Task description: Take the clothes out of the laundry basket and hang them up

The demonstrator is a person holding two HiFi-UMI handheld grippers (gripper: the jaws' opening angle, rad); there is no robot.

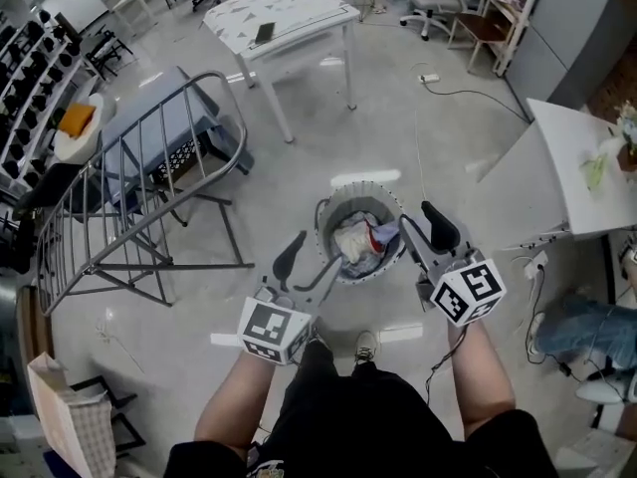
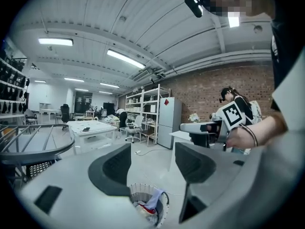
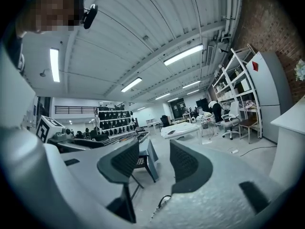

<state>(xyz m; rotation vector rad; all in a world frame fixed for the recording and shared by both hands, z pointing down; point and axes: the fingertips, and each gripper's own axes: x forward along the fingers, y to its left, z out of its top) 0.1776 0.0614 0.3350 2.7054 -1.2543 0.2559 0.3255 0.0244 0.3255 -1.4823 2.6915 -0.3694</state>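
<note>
A round white laundry basket [image 1: 327, 221] stands on the floor right in front of me, holding white, red and blue clothes [image 1: 361, 238]. My left gripper [image 1: 307, 264] hovers at the basket's near left rim, open, nothing between its pads. My right gripper [image 1: 424, 231] hovers at the basket's right rim, also open and empty. In the left gripper view the open gripper [image 2: 152, 166] looks over the basket [image 2: 148, 206] with the clothes in it. In the right gripper view the open gripper [image 3: 151, 163] points level towards the metal drying rack [image 3: 136, 144]. The drying rack [image 1: 149, 187] stands to the basket's left.
A white table [image 1: 289, 13] stands beyond the basket, and a white counter [image 1: 582, 162] at the right. A cable [image 1: 448, 93] runs across the floor. Shelves [image 1: 30, 58] line the far left. A paper bag [image 1: 60, 416] sits at my lower left. A person's legs [image 1: 582, 332] show at right.
</note>
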